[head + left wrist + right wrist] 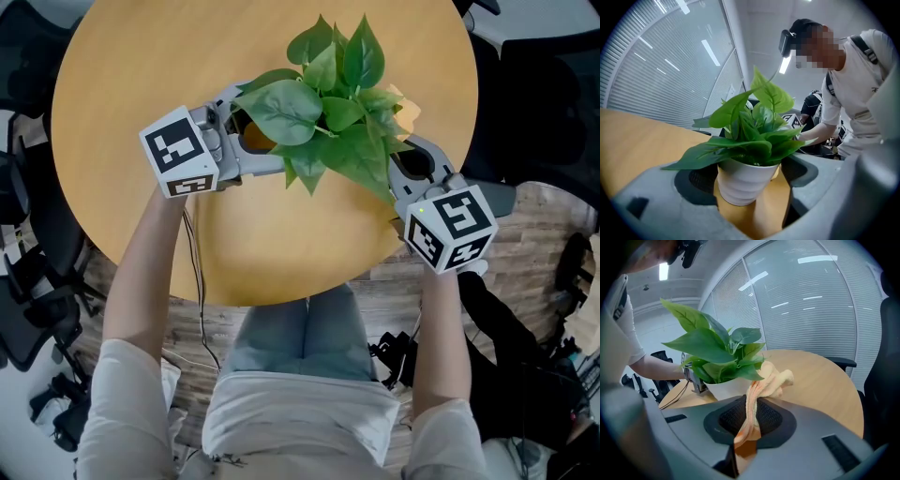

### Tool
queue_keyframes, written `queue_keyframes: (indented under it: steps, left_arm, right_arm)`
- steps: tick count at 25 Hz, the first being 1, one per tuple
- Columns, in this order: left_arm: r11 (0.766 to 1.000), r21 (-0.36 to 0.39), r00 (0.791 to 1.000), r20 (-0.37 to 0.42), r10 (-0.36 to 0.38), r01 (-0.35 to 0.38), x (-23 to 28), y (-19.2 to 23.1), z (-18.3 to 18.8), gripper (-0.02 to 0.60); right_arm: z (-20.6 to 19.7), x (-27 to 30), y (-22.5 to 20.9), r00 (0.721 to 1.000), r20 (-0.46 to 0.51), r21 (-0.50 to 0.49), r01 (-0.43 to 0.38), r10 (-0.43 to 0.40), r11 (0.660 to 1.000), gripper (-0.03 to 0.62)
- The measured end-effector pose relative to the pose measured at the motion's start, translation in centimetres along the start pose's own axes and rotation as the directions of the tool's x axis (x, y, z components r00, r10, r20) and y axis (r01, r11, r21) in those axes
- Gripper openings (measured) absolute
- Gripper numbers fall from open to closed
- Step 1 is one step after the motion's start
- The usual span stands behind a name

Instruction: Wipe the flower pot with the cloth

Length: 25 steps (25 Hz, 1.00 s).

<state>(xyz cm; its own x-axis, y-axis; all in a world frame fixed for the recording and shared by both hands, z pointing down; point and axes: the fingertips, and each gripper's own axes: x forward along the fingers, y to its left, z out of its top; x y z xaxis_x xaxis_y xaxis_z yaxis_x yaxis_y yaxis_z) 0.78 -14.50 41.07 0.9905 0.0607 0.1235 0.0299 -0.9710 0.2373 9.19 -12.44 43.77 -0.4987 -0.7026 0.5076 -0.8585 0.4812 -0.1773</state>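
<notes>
A leafy green plant [328, 103] stands in a white ribbed flower pot [743, 180] on the round wooden table [141, 56]. In the head view the leaves hide the pot. My left gripper [258, 131] reaches in from the left, and its jaws stand against both sides of the pot [750, 185]. My right gripper [405, 161] comes from the right, shut on a pale orange cloth [761, 383]. The cloth's bunched free end rests at the pot's rim [729, 387] under the leaves, and a bit of the cloth [406, 103] shows in the head view.
The person's lap sits at the table's near edge [281, 295]. A thin cable [192, 272] hangs off that edge. Dark office chairs [28, 234] stand at the left, and another chair [888, 357] is beyond the table's far side. Blinds cover the windows [811, 301].
</notes>
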Motion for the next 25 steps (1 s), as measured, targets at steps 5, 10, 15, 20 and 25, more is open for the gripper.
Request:
queue_keyframes:
  steps: [5,10,15,20,25]
  left_arm:
    - [1.000,-0.011,1.000,0.004,0.013,-0.013,-0.1,0.0,0.1,0.434]
    - [0.998,-0.001,0.998,-0.001,0.056,-0.056,-0.2,0.1,-0.1,0.434]
    - [0.990,-0.016,0.990,0.012,0.141,-0.140,-0.5,0.2,-0.2,0.434]
    - [0.972,-0.028,0.972,0.019,0.233,-0.233,0.1,-0.1,-0.2,0.433]
    - [0.946,-0.042,0.946,0.020,0.322,-0.321,0.0,-0.4,-0.5,0.433]
  right_arm:
    - [1.0,1.1,1.0,1.000,-0.008,-0.058,-0.026,0.025,0.998,0.046]
    - [0.7,1.3,1.8,0.999,-0.011,-0.046,-0.034,0.034,0.998,0.046]
    - [0.2,1.2,2.6,0.999,-0.009,-0.037,-0.038,0.037,0.999,0.046]
    - [-0.2,0.6,2.6,0.999,-0.010,-0.040,-0.046,0.045,0.998,0.046]
    - [-0.3,0.4,3.0,0.999,-0.014,-0.045,-0.050,0.050,0.998,0.046]
